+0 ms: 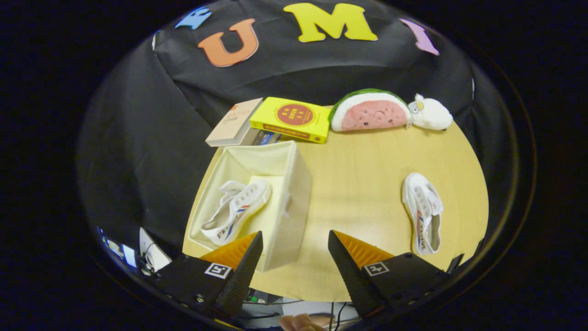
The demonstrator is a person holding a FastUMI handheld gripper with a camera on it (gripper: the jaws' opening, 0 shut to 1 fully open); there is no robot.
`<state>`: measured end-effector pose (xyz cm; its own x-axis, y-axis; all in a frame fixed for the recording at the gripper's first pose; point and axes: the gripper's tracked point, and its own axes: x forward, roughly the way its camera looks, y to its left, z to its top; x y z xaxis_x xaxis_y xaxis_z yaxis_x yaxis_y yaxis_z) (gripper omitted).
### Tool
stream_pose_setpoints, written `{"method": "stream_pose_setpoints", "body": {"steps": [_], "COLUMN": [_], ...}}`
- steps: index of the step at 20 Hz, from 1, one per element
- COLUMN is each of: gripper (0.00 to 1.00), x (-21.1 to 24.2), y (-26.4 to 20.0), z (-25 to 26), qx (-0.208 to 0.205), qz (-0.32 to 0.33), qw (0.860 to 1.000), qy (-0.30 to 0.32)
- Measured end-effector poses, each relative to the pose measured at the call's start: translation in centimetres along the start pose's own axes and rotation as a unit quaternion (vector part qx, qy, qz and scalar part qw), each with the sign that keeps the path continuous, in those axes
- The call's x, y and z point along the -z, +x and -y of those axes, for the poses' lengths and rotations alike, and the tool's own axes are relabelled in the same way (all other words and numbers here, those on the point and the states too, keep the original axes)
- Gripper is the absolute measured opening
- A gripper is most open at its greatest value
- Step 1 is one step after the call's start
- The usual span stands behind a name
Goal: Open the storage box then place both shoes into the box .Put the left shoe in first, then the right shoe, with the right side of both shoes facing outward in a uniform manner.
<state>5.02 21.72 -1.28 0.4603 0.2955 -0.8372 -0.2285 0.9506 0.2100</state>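
An open cream fabric storage box point(294, 193) stands on the wooden table point(363, 184), just ahead of my left finger. Inside it lies one white canvas shoe point(236, 209) with red and blue stripes, tilted against the box floor. The second white shoe point(423, 212) lies on its side on the table, beyond my right finger and well apart from the box. My gripper point(295, 243) hovers above the table's near edge with its fingers spread wide and nothing between them. The box's near right corner sits in front of the gap.
At the back of the table lie a beige book point(233, 123) and a yellow book point(294, 118), touching the box's far side. A watermelon plush point(370, 111) and a white plush point(431, 114) rest at the far right. Bare tabletop spans the stretch between box and loose shoe.
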Motion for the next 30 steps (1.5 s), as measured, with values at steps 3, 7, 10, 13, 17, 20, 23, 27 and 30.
{"method": "stream_pose_setpoints", "body": {"steps": [3, 7, 10, 13, 17, 20, 23, 27, 30], "gripper": [0.89, 0.88, 0.89, 0.88, 0.89, 0.89, 0.89, 0.47, 0.15], "x": [-0.1, 0.6, 0.7, 1.1, 1.9, 1.7, 0.1, 0.5, 0.2], "y": [-0.7, -0.6, -0.1, 1.1, 4.1, 5.4, 7.2, 9.7, 9.8], "z": [6.9, 15.8, 22.0, 26.0, 28.4, 31.1, 31.2, 30.5, 29.6], "qx": [0.039, 0.119, 0.190, 0.228, 0.221, 0.257, 0.241, 0.216, 0.203], "qz": [0.007, 0.004, 0.001, -0.013, -0.050, -0.048, -0.021, -0.039, -0.047], "qw": [0.999, 0.993, 0.981, 0.972, 0.973, 0.964, 0.970, 0.976, 0.978], "qy": [0.004, -0.018, -0.043, -0.046, -0.034, -0.043, -0.029, -0.012, -0.001]}}
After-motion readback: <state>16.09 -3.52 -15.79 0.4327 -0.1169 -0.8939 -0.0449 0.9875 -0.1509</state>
